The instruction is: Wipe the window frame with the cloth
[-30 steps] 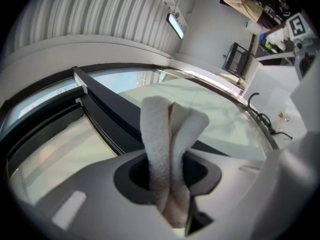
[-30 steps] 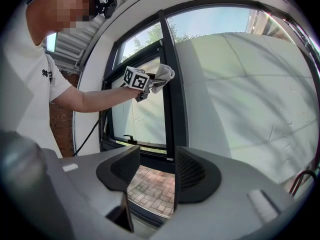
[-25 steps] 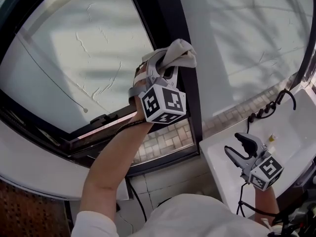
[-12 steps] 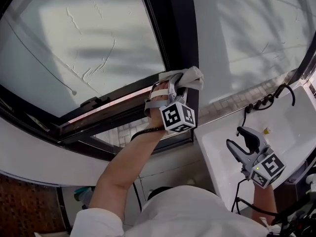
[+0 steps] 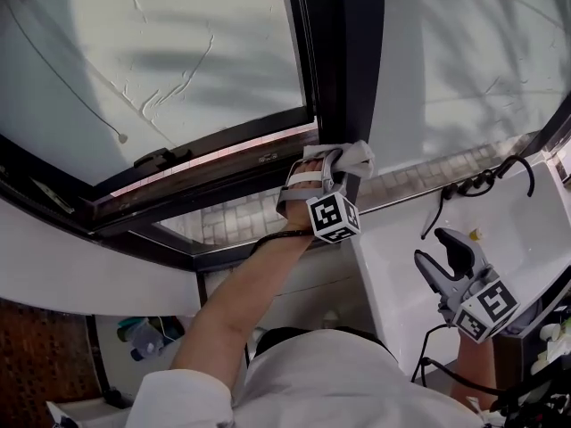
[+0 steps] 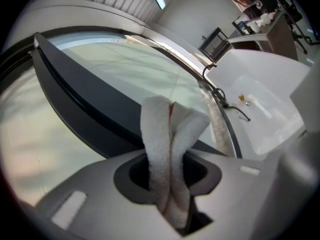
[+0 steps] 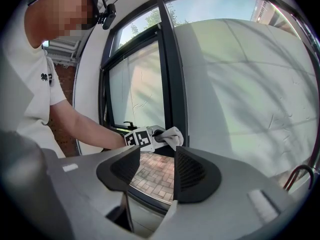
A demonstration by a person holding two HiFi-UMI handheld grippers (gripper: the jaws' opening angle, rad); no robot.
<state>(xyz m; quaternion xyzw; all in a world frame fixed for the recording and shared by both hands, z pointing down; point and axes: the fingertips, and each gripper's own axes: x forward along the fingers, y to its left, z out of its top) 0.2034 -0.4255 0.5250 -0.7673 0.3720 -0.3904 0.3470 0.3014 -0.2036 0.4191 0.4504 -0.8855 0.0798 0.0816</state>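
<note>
My left gripper is shut on a folded white cloth, which presses against the lower part of the dark vertical window frame. In the left gripper view the cloth stands bunched between the jaws, with the dark frame behind it. My right gripper hangs open and empty over the white sink at the lower right. From the right gripper view, the open right gripper looks toward the left gripper and its cloth at the frame.
An opened sash with a dark handle lies left of the frame, above a tiled ledge. A black tap stands at the back of the sink. A white sill curves across the lower left.
My left gripper has slid the cloth down the vertical frame, from well above the sash rail to just below it. The right gripper has stayed over the sink.
</note>
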